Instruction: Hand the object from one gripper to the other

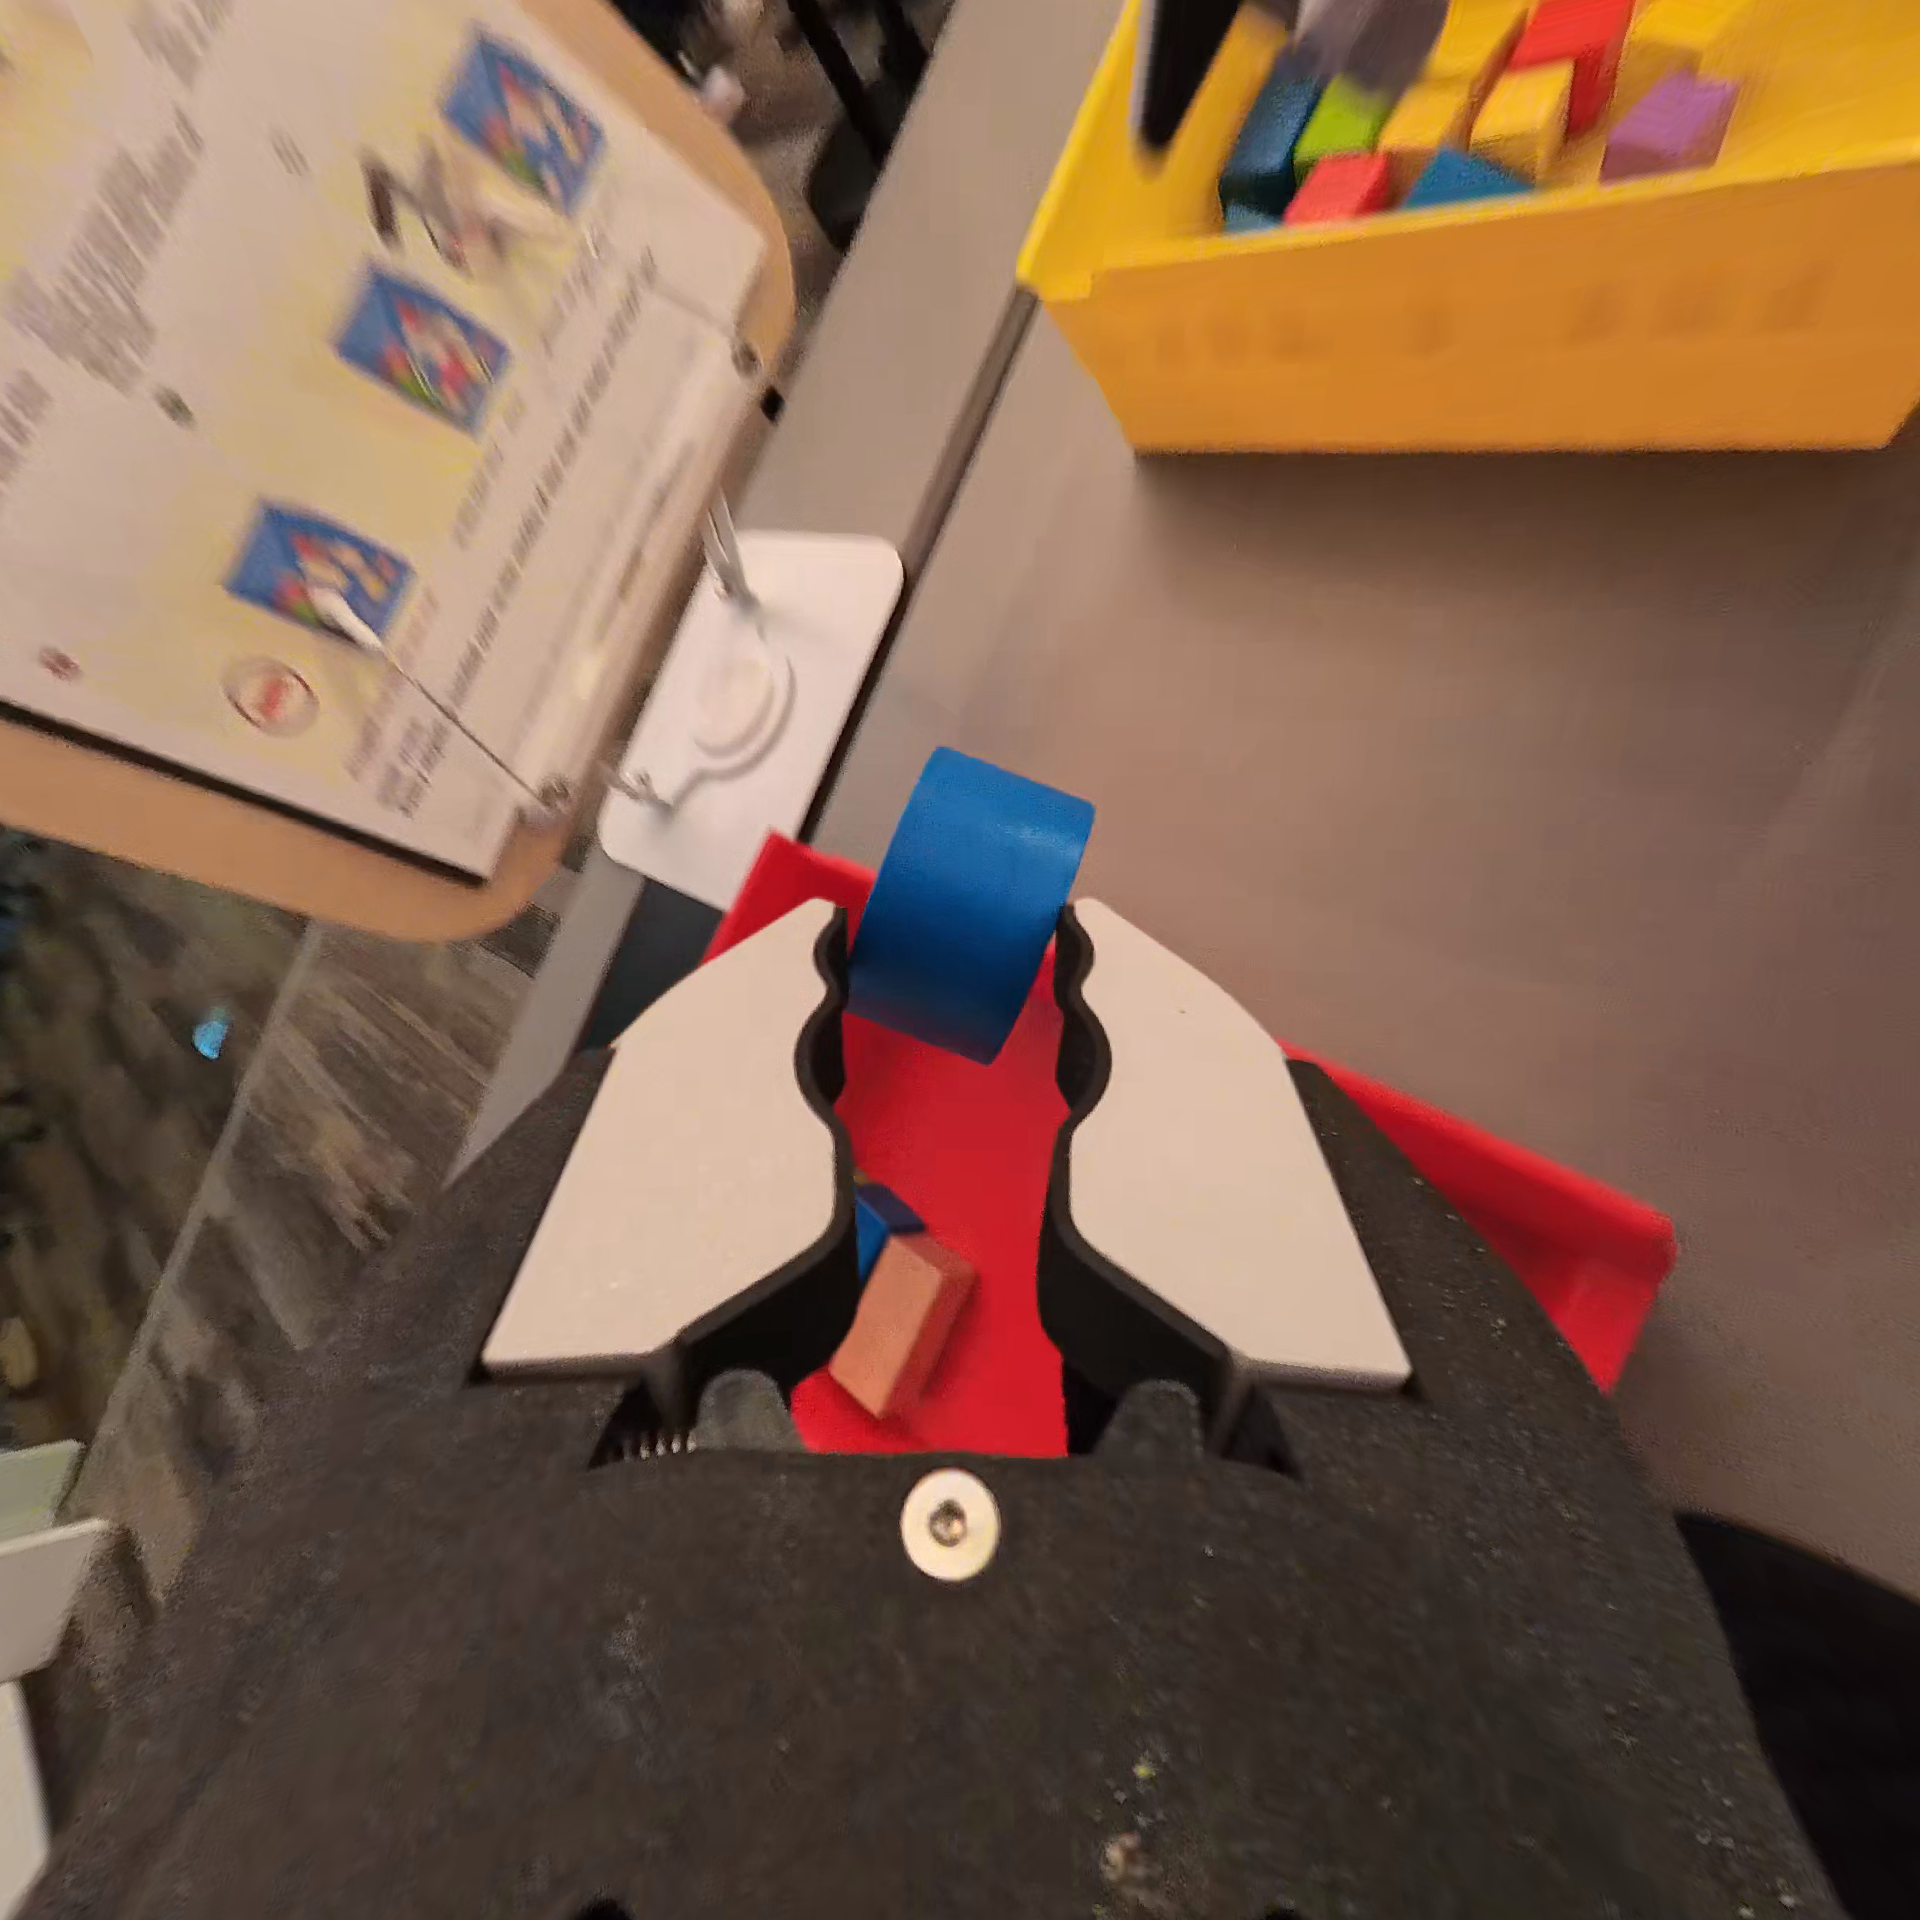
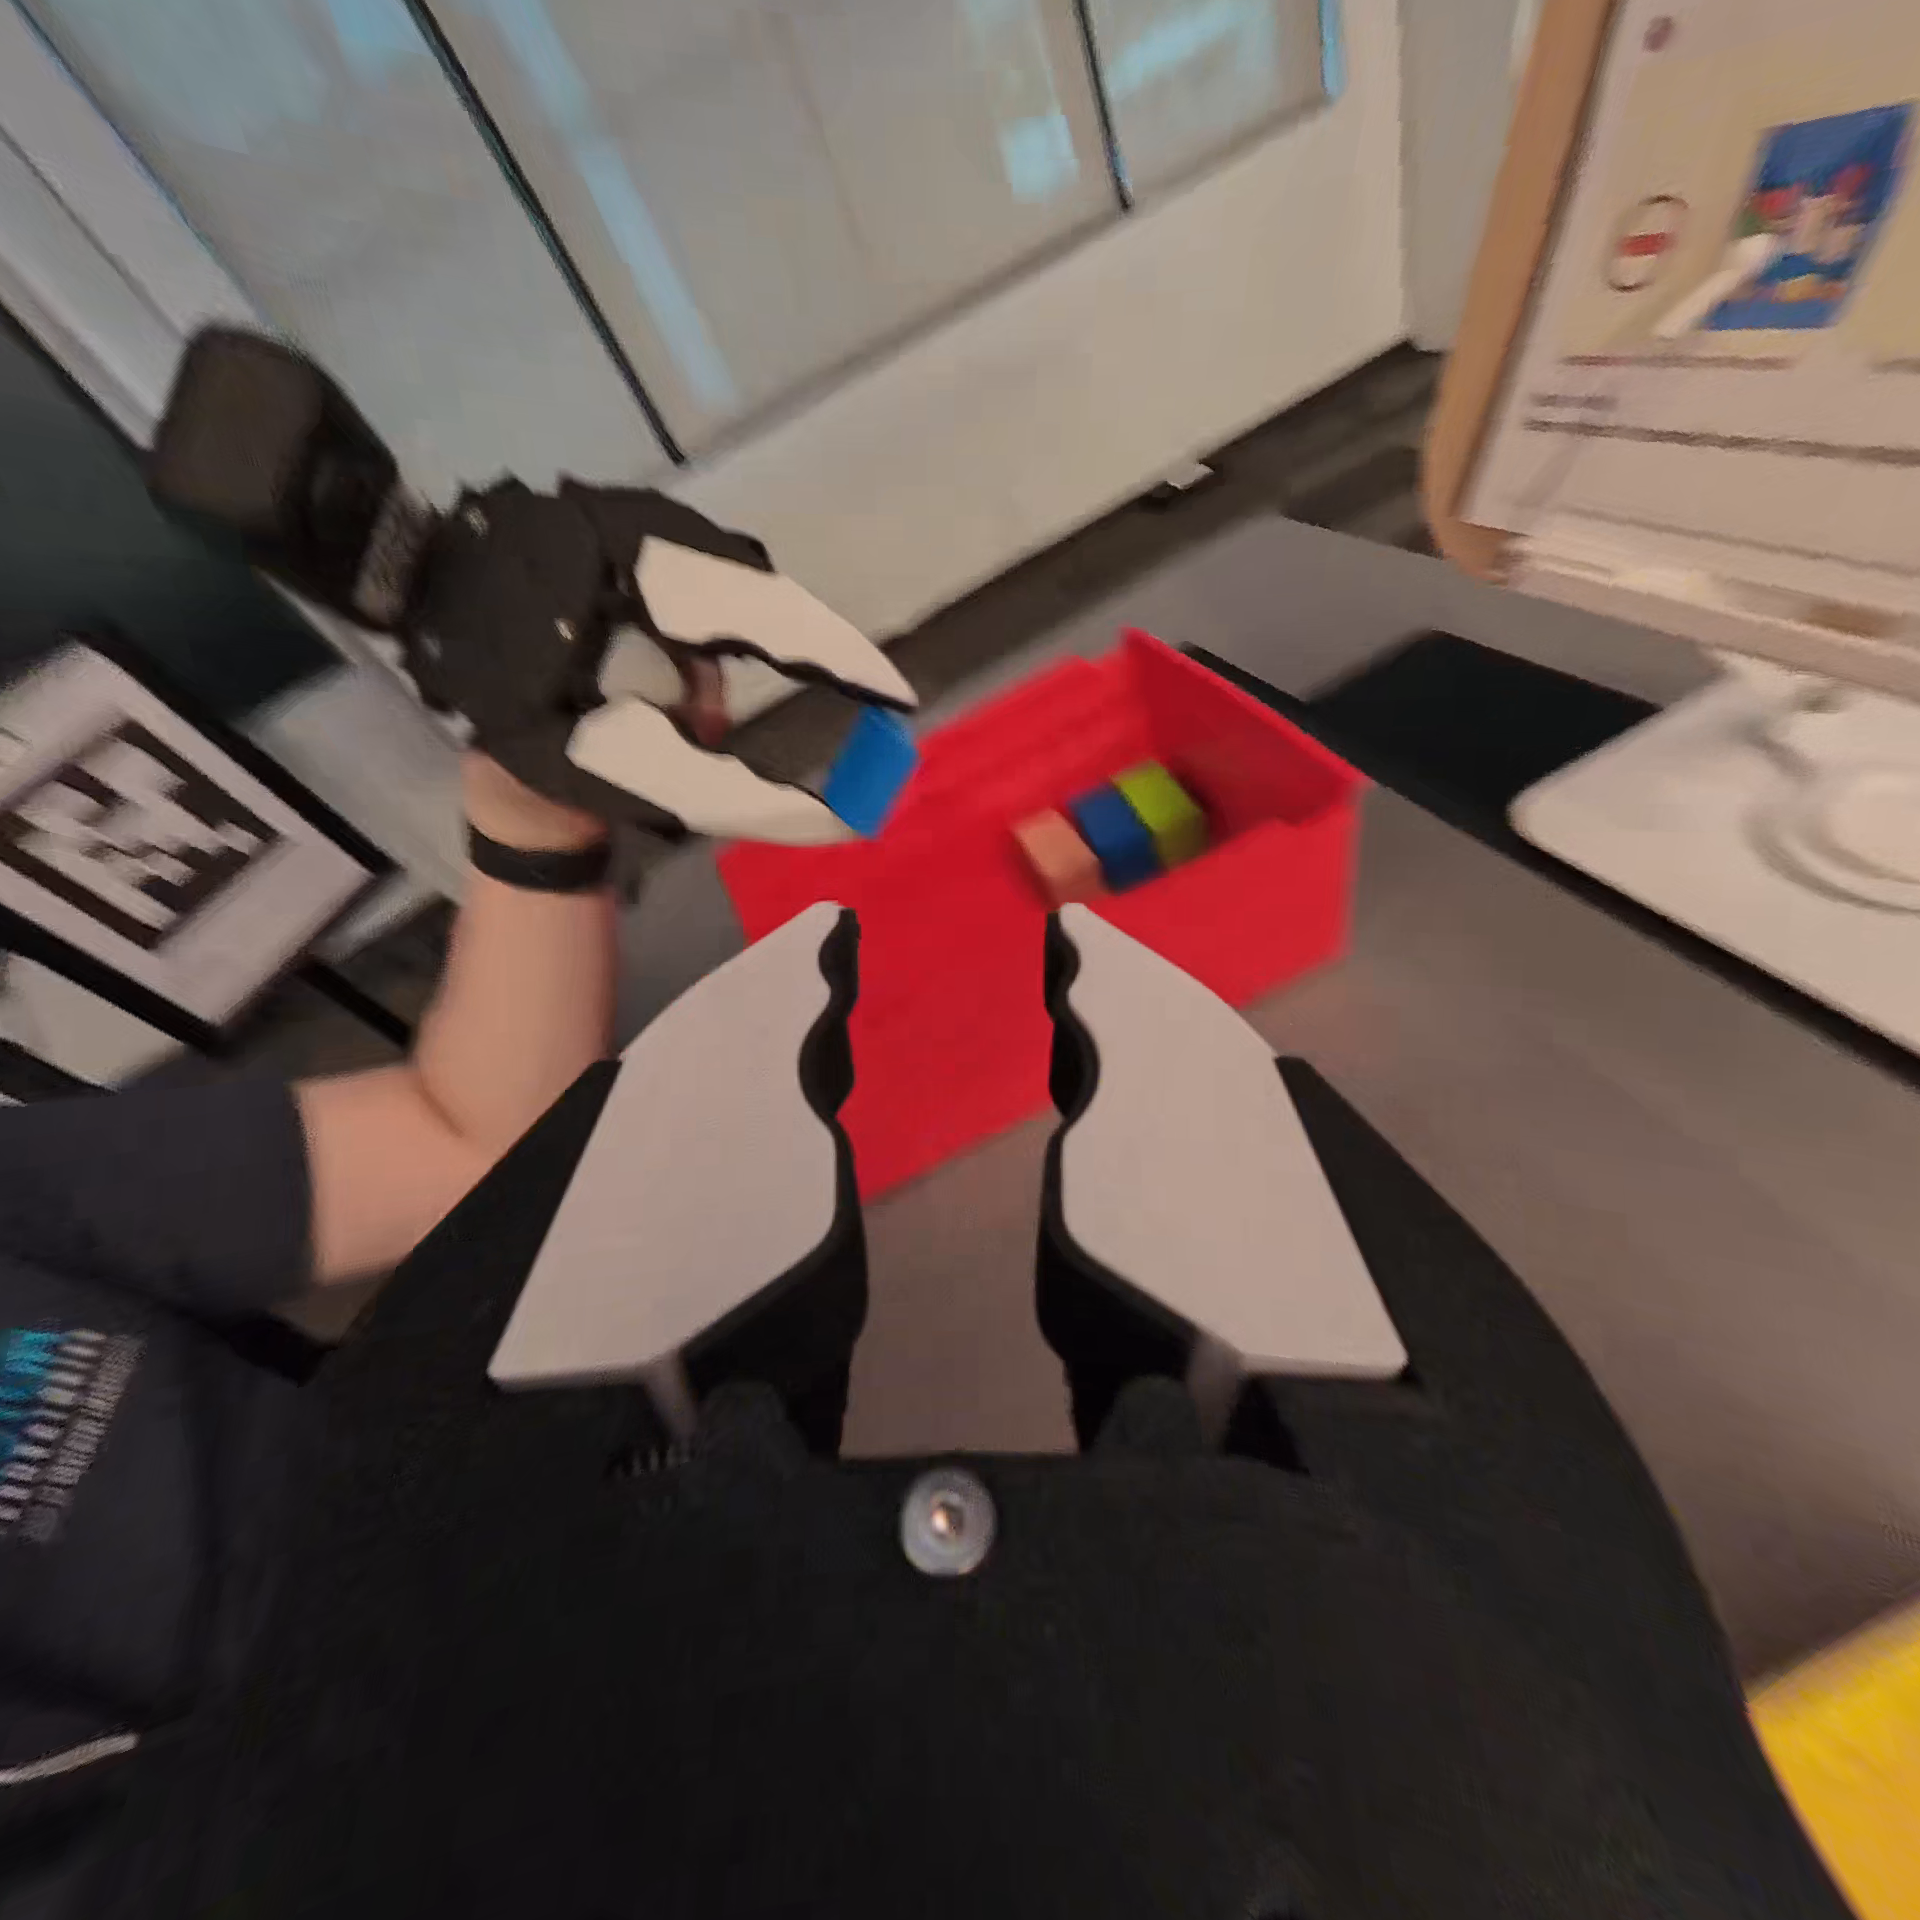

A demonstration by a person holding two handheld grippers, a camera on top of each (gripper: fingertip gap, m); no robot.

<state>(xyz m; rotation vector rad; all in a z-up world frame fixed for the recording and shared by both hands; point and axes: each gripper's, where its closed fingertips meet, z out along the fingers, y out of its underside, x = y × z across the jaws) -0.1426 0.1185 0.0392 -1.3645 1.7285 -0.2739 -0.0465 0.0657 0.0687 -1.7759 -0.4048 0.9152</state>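
Observation:
My left gripper [image 1: 951, 920] is shut on a blue block [image 1: 966, 904] with a rounded top and holds it above the red bin [image 1: 1455, 1195]. In the right wrist view the left gripper [image 2: 873, 764] shows at the left, held up in a hand, with the blue block [image 2: 871, 771] between its tips over the red bin's [image 2: 1247, 914] left end. My right gripper [image 2: 951, 925] is open and empty, a little in front of the red bin and to the right of the left gripper.
The red bin holds a salmon block [image 2: 1055, 850], a blue block [image 2: 1112, 831] and a green block [image 2: 1164, 805]. A yellow bin [image 1: 1507, 332] of several coloured blocks stands on the grey table [image 1: 1351, 727]. An instruction board [image 1: 343, 416] on a white stand [image 1: 769, 675] is at the table's edge.

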